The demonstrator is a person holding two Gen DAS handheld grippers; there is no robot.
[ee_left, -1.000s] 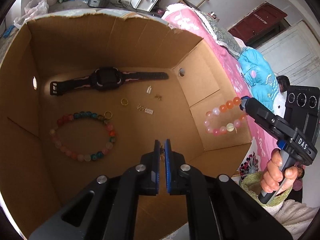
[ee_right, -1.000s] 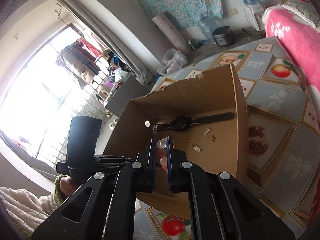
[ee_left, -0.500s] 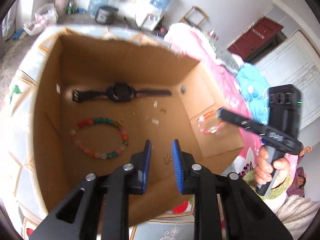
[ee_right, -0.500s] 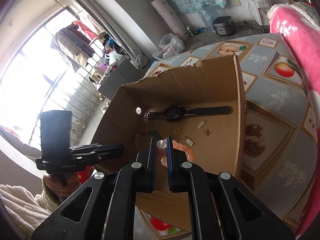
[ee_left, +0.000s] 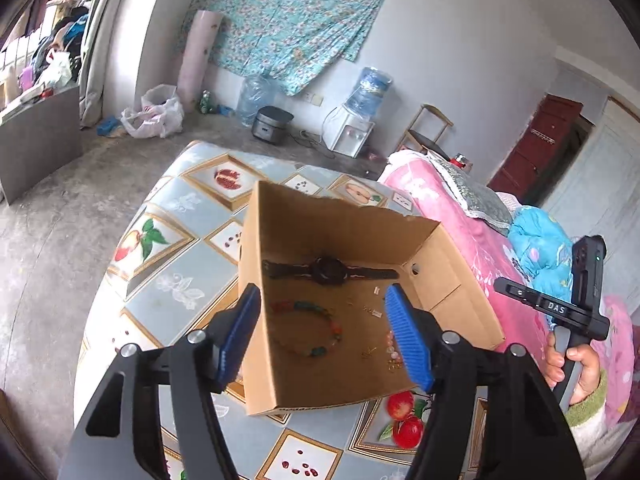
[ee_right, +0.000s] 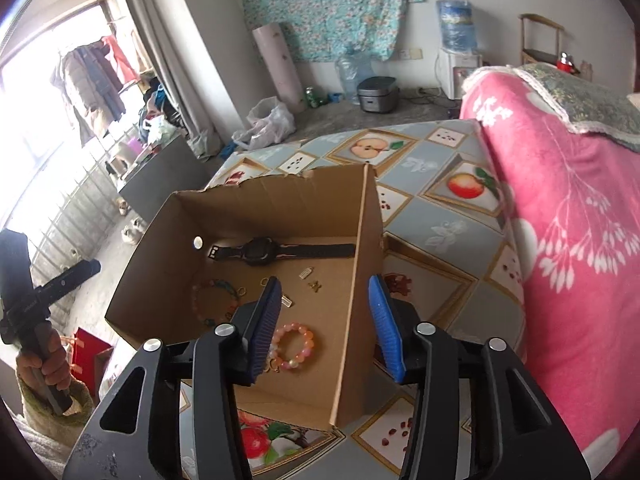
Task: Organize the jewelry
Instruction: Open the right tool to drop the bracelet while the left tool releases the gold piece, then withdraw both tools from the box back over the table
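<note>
Both grippers, left (ee_left: 322, 334) and right (ee_right: 326, 320), just sprung open, empty, above cardboard box (ee_right: 248, 200); watch (ee_right: 262, 251), bracelets, small charms all inside, apparently little left.

Pink bracelet (ee_left: 391, 345) in left wrist view: mostly hidden behind the right blue pad (ee_left: 408, 340), only a few beads showing near the box's (ee_left: 260, 360) front-right corner. Gold bits (ee_right: 316, 285) mid-floor too small to identify. Multicolour bracelet (ee_right: 216, 300) partly hidden behind the left pad (ee_right: 264, 320) in right wrist view.
</note>
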